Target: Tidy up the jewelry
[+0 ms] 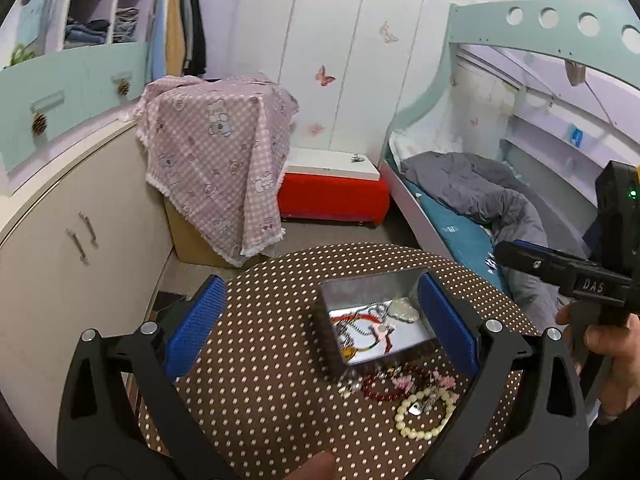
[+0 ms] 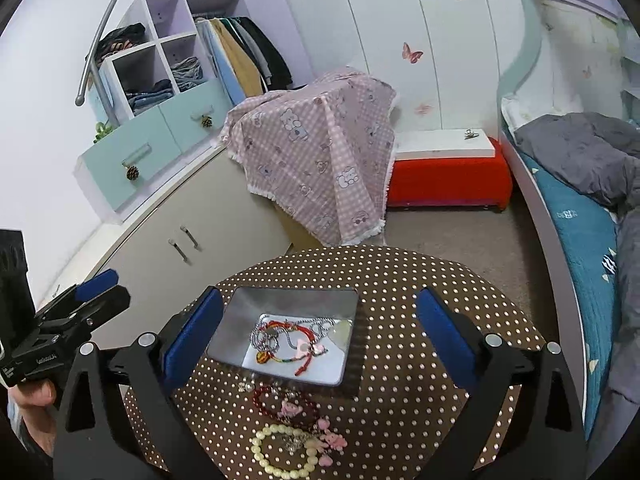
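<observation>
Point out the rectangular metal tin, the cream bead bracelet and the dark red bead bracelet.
Rectangular metal tin (image 2: 256,304): right wrist view, inner far wall.
Cream bead bracelet (image 2: 261,460): right wrist view, left-side beads.
Dark red bead bracelet (image 1: 374,394): left wrist view, lower beads.

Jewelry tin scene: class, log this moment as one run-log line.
left gripper open, empty | right gripper open, empty | tin holds chains | pearl bracelet, red bracelet outside on table

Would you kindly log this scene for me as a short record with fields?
surface: brown polka-dot round table
container: open grey metal rectangular tin, holding chains and red cords
loose items: cream bead bracelet, dark red bead bracelet, pink charms, all on table before tin
left tongs: open, empty
right tongs: open, empty
</observation>
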`<state>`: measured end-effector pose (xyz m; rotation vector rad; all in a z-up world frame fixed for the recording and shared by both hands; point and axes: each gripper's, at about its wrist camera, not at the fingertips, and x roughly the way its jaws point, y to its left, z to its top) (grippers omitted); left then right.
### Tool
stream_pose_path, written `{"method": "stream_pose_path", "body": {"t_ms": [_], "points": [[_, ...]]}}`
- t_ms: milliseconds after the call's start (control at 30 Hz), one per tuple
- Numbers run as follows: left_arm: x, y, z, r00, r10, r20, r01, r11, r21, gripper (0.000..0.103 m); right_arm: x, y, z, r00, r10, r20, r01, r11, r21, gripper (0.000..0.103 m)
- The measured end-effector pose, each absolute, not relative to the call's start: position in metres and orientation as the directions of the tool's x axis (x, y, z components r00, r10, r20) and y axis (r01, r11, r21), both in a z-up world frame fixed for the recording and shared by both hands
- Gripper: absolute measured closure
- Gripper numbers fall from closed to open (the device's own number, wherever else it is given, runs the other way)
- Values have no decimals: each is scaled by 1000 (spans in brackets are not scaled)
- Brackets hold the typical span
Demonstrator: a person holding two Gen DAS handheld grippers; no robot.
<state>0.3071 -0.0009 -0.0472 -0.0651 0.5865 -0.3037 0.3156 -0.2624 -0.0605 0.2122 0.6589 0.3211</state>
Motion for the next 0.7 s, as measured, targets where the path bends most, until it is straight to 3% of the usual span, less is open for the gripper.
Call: {"method": "stream_pose_path", "body": {"t_ms": [367,700], "points": [[275,22,-60,809,-267,-524,210,963,-168,8,276,-270,-57,777,313,-546,-189,944,272,8],[257,17,-87,775,-279,-566,216,960,-178,8,252,-262,-74,762,270,-589,-183,962,204,8]]}}
